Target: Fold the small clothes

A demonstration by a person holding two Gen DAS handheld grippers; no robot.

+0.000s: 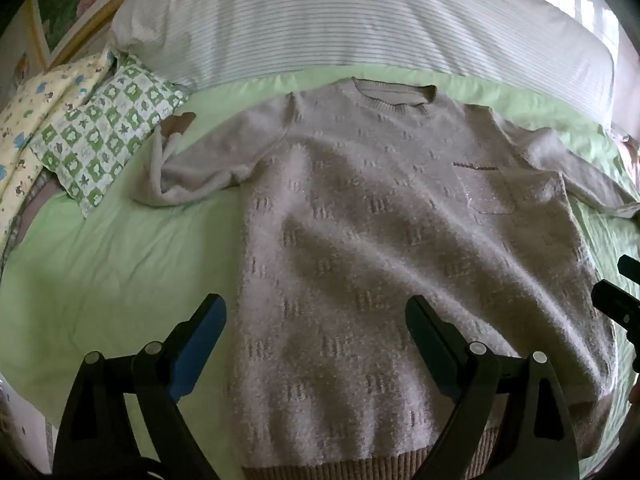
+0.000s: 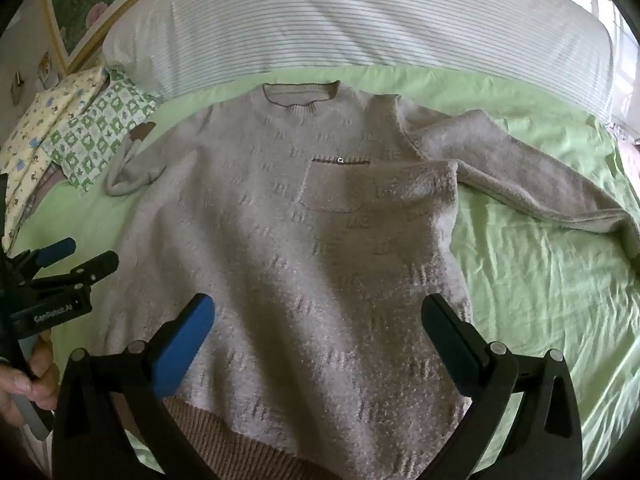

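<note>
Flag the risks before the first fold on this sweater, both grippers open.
1. The left sleeve is bunched and doubled on itself; folding it as is would likely trap a lump.
2. The sweater has ripples across the body, which may set as creases.
3. The left gripper and right gripper hover near the hem; the thick knit could slip from a shallow pinch.
</note>
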